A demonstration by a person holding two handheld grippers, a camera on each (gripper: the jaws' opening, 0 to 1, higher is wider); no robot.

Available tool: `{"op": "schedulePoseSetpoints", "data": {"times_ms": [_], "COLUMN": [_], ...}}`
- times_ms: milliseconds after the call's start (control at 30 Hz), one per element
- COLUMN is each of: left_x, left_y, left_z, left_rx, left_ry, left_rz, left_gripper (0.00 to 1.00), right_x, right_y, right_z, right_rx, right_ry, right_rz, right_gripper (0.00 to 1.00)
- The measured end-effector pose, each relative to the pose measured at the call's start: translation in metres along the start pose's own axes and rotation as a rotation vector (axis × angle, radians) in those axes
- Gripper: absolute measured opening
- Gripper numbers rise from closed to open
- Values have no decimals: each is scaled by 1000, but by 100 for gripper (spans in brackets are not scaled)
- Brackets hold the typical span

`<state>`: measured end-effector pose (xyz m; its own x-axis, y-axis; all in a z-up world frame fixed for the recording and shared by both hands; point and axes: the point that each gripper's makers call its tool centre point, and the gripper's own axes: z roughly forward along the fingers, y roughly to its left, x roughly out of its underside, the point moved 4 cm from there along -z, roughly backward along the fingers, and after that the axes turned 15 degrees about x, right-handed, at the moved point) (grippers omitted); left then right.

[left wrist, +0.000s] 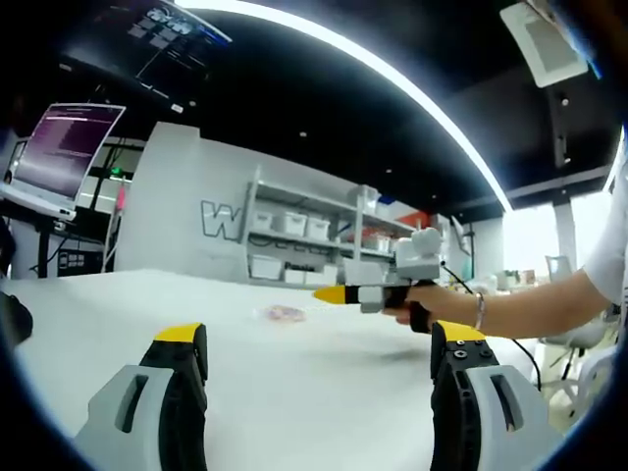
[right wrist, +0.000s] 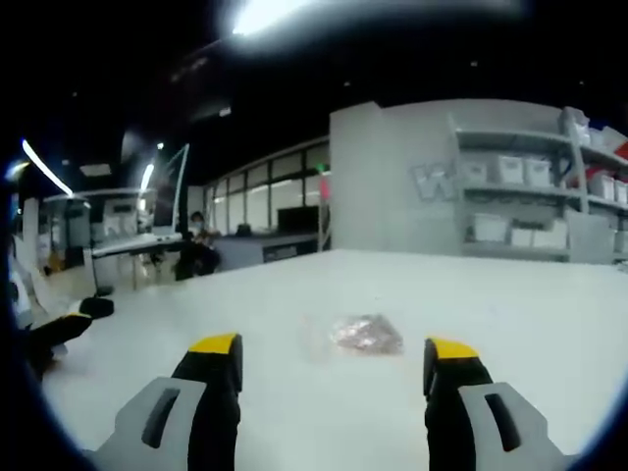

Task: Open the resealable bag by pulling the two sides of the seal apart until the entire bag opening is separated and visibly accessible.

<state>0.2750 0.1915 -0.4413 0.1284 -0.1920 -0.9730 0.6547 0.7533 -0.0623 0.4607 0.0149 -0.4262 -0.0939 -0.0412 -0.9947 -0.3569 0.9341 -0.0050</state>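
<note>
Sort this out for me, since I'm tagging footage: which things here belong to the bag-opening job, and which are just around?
Job:
resealable bag, lying on the white table
left gripper, jaws apart
right gripper, jaws apart; the person's hand holds it

Just around:
shelves with white bins
monitor
desks at the back

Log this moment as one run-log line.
phase: approach | left gripper: open, empty | right gripper: open, empty, above table | resealable bag: flat on table, untouched | seal: state unclear
</note>
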Motion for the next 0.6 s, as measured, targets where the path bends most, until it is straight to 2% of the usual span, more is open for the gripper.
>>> {"op": "schedulePoseSetpoints", "data": {"times_ms": [267,467,567,600], "left_x": [-1,-12,-15,-17], "left_y": [1,7,8,8], "left_z": [-1,-4,-4,-4], "left_rx": [-8,-26,-28,-30], "left_ry": [-4,-52,-51,-45], "left_rz": [-8,-41,-50,-31], "left_gripper": [93,93,93,93], "right_x": [-8,-9,-10,-11], "right_y": [-10,-20,-23,-24], "right_z": [-22,-33,-38,-40], "right_rx": [9,30,36,37], "right_ry": [-33,-42,-48,-51], "right_rz": [15,20,26,26], "right_gripper": [76,76,76,76]}}
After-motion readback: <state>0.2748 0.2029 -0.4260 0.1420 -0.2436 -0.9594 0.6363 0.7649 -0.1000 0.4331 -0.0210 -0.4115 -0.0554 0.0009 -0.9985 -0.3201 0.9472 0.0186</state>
